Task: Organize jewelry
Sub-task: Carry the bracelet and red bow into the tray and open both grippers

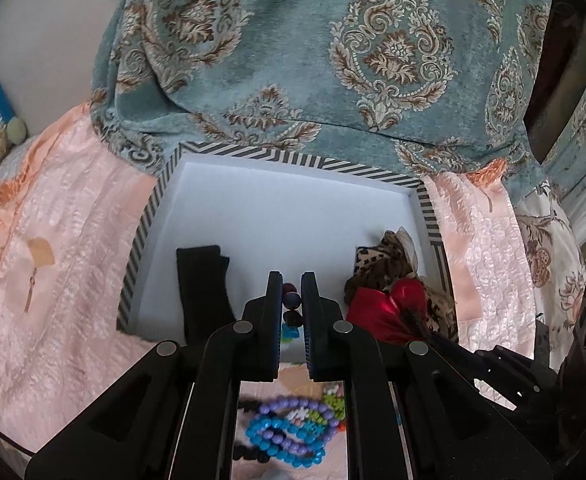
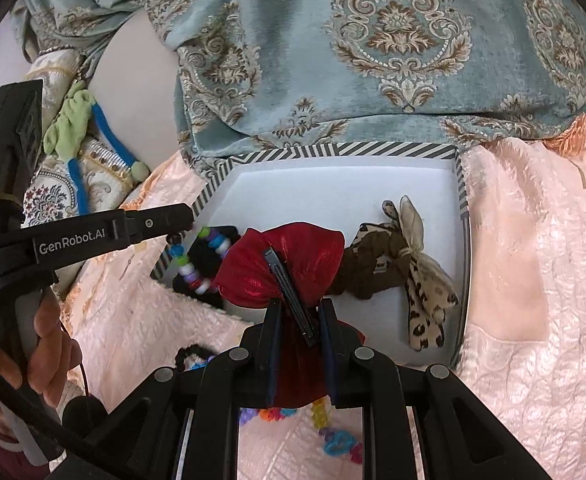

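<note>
1. Right hand-held gripper [image 2: 299, 320] clamps the red hair bow [image 2: 283, 268] over the striped box [image 2: 459, 184].
2. Left hand-held gripper [image 1: 292, 300] pinches a beaded bracelet [image 2: 197, 268] at the box's left edge.

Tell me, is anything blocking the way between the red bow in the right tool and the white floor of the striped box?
Nothing visible blocks it. The right tool holds the red bow over the striped box; the leopard bow lies beside it, and bare white floor remains behind.

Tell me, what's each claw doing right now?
Left gripper shut on bead bracelet. Right gripper shut on red hair bow. Both over striped box. Nothing blocking.
</note>
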`<state>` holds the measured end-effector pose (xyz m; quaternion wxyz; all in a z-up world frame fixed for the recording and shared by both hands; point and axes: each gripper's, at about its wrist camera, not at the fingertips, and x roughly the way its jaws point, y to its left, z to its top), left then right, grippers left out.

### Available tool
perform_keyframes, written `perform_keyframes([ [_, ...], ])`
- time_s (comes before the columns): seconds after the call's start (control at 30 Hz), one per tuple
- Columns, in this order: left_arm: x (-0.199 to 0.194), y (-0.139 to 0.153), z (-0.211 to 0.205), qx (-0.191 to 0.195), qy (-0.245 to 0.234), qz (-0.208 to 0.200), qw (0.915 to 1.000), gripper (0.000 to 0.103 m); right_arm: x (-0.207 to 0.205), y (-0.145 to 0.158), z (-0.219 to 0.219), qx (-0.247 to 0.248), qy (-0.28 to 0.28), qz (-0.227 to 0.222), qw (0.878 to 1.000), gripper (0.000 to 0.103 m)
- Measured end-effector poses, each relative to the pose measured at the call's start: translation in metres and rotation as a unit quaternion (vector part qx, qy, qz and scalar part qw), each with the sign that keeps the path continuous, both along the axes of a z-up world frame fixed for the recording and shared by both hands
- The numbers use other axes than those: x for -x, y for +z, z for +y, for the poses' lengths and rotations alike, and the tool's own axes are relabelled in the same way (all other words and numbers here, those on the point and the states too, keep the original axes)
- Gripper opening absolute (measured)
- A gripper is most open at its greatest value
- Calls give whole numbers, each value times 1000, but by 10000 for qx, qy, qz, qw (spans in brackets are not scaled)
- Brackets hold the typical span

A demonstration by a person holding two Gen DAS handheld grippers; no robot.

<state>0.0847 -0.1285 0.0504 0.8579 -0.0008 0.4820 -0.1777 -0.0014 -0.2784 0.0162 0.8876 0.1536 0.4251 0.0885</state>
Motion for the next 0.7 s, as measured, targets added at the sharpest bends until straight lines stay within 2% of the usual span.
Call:
perform_keyframes([
  [0.33, -19, -6, -11, -60, -48, 29, 10000, 8, -29, -2, -5, 19, -30, 104, 9999, 17],
  [0.7, -71, -23, -2, -151, 140, 107, 9997, 8, -79, -12, 1, 64, 11, 293, 9995, 17],
])
